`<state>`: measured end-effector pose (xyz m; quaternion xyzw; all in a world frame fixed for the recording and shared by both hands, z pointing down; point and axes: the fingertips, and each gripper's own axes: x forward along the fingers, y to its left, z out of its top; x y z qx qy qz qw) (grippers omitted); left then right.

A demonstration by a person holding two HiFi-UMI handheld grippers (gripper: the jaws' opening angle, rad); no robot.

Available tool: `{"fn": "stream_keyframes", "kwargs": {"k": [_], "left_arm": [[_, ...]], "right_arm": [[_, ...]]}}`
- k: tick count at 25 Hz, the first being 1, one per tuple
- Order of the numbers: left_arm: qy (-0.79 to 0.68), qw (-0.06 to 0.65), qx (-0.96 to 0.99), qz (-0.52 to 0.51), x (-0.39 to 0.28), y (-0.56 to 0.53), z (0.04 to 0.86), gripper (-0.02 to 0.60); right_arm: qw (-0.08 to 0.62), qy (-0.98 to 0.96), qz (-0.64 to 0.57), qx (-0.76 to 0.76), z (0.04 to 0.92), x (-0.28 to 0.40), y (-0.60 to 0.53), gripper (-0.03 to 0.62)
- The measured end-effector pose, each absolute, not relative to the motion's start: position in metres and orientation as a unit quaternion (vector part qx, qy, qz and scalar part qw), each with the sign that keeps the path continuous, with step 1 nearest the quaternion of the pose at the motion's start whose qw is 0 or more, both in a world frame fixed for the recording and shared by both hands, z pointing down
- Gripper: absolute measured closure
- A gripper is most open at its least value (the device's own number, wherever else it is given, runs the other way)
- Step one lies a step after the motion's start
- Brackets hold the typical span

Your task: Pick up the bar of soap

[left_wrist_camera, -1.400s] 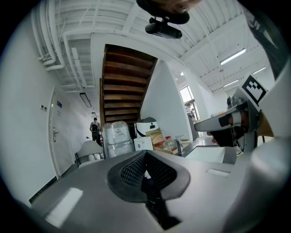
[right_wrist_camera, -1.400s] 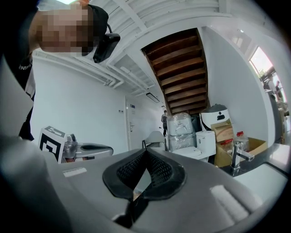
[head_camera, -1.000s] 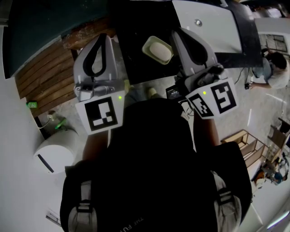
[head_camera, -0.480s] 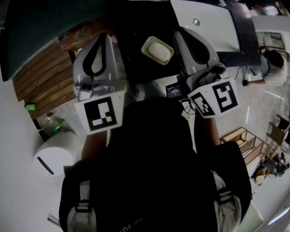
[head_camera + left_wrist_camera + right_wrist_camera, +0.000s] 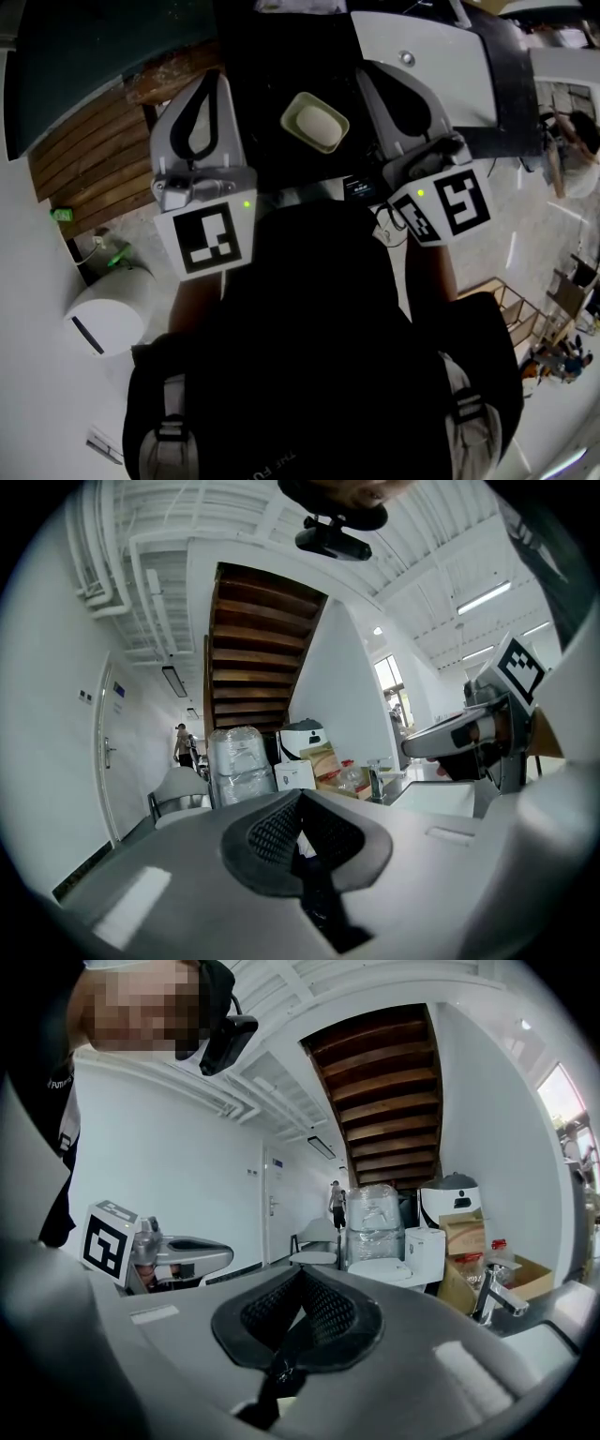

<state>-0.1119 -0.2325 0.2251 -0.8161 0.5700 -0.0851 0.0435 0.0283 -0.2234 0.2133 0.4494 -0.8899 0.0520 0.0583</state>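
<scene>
The task had barely begun: nothing was lifted, and the whole of the pick lay ahead. In the head view the white oval bar of soap [image 5: 316, 123] lay untouched in a pale green rectangular soap dish [image 5: 289, 114], at about 12 o'clock from the person, on what looked like a dark counter [image 5: 272, 56], though the surface was too dim to be sure. A white sink basin [image 5: 422, 56] sat at 1 o'clock from the dish.

The left gripper [image 5: 217, 77] was held at 9 o'clock of the soap and the right gripper [image 5: 367, 73] at 3 o'clock, each near the dish but clear of it, so the soap sat between the two tools with neither touching it. Both pointed roughly level across the room rather than down at the dish.

In the left gripper view the left gripper's [image 5: 300, 808] ribbed black pads met with nothing between them. The right gripper view showed the right gripper [image 5: 298, 1283] the same way: jaws together and empty. Neither of these views showed the soap at all.

What remained, as I judged it: one gripper had to spread its jaws, tip down toward the dish, straddle the bar across its narrow side, close on it and raise it clear of the rim.
</scene>
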Motion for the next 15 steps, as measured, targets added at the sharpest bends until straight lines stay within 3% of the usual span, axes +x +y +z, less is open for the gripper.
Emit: {"fn": "stream_keyframes", "kwargs": {"k": [15], "left_arm": [[0.567, 0.033, -0.816, -0.106, -0.086, -0.263, 0.242, 0.581]], "right_arm": [[0.112, -0.893, 0.069, 0.431, 0.245, 0.050, -0.253, 0.580]]}}
